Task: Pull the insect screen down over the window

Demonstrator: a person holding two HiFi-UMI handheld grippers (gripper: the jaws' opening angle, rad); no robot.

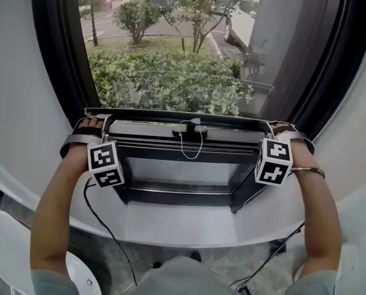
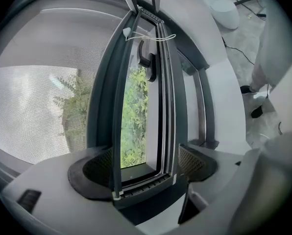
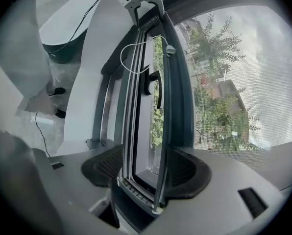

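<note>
The insect screen's dark bottom bar [image 1: 171,117] lies across the window just above the lower frame, and the grey mesh [image 1: 189,48] is stretched above it. A black handle [image 1: 190,129] with a white cord [image 1: 191,147] sits at the bar's middle. My left gripper [image 1: 102,126] is shut on the bar's left end and my right gripper [image 1: 271,129] on its right end. In the left gripper view the bar [image 2: 161,106] runs between the pads [image 2: 94,168] of the left gripper [image 2: 143,169]. In the right gripper view the bar [image 3: 136,116] passes between the jaws of the right gripper [image 3: 146,169].
A pale window sill [image 1: 189,223] curves below the dark lower frame [image 1: 177,195]. Black window side frames [image 1: 54,48] stand left and right. A white seat [image 1: 5,251] and a black cable [image 1: 106,226] are on the floor side. Bushes [image 1: 171,82] and a car [image 1: 241,23] are outside.
</note>
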